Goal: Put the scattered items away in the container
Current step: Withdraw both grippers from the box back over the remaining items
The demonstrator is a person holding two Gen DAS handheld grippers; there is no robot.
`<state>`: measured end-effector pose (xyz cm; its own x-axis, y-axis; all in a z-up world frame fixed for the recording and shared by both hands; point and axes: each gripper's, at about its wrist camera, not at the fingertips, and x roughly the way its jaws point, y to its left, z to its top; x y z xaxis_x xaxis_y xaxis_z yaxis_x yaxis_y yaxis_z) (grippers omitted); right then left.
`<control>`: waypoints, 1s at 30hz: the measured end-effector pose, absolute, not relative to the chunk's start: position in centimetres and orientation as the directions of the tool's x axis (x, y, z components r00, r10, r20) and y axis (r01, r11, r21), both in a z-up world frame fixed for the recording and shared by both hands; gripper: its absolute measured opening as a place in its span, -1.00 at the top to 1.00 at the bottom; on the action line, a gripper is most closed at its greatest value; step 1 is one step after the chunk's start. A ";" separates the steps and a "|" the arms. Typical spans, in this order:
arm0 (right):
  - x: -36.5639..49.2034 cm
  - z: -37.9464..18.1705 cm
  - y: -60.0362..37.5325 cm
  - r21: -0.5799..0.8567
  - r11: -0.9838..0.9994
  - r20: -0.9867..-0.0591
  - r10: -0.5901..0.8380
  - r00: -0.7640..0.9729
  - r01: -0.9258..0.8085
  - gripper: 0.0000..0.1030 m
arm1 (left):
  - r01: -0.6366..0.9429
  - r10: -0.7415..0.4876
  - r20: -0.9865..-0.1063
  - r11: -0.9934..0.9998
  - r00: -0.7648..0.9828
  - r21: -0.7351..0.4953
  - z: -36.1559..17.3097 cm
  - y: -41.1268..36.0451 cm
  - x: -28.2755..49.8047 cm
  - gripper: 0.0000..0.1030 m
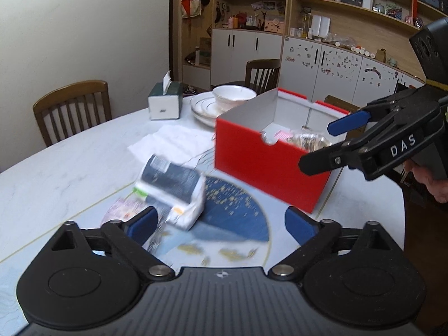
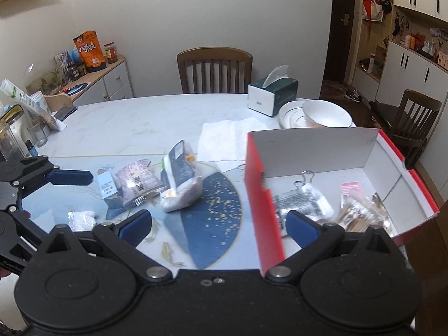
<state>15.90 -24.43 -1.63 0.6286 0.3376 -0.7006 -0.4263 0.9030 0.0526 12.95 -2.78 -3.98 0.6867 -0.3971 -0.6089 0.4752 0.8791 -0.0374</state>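
A red box with a white inside stands on the table; in the right wrist view the red box holds a packet with a binder clip and snack packets. A dark-and-white bag lies left of it, seen again as the bag beside a pink packet, a small pale carton and a clear white packet. My left gripper is open just short of the bag, with nothing pressed. My right gripper is open and empty at the box's near corner.
A white napkin lies behind the bag. A tissue box and stacked plates with a bowl stand at the back. Wooden chairs ring the marble table. Jars and glasses crowd the far left edge.
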 end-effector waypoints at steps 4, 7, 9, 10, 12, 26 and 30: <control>15.9 -2.2 -22.5 0.035 0.899 -0.708 0.331 0.624 -0.436 -0.98 | 0.469 -0.388 -0.623 0.882 0.679 -0.039 -5.0 -0.6 12.4 -0.91; 16.4 -2.6 -21.2 0.031 0.899 -0.713 0.326 0.620 -0.437 -0.97 | 0.459 -0.374 -0.628 0.888 0.683 -0.030 -5.8 0.9 12.2 -0.95; 16.9 -2.9 -20.4 0.031 0.898 -0.717 0.326 0.616 -0.439 -0.97 | 0.454 -0.366 -0.636 0.891 0.680 -0.027 -6.4 1.9 12.2 -0.97; 17.2 -3.0 -19.9 0.027 0.897 -0.719 0.324 0.615 -0.441 -0.97 | 0.454 -0.364 -0.641 0.891 0.676 -0.027 -6.7 2.4 12.3 -0.97; 17.8 -3.3 -19.1 0.020 0.894 -0.721 0.322 0.613 -0.447 -0.97 | 0.453 -0.356 -0.652 0.891 0.669 -0.022 -7.4 3.3 12.4 -0.97; 22.9 -5.5 -14.7 0.006 0.885 -0.747 0.313 0.586 -0.465 -0.93 | 0.436 -0.321 -0.715 0.899 0.621 -0.025 -11.9 6.8 13.4 -0.97; 24.7 -6.4 -13.9 0.012 0.887 -0.758 0.309 0.574 -0.462 -0.91 | 0.435 -0.320 -0.724 0.900 0.611 -0.031 -12.7 7.0 13.8 -0.97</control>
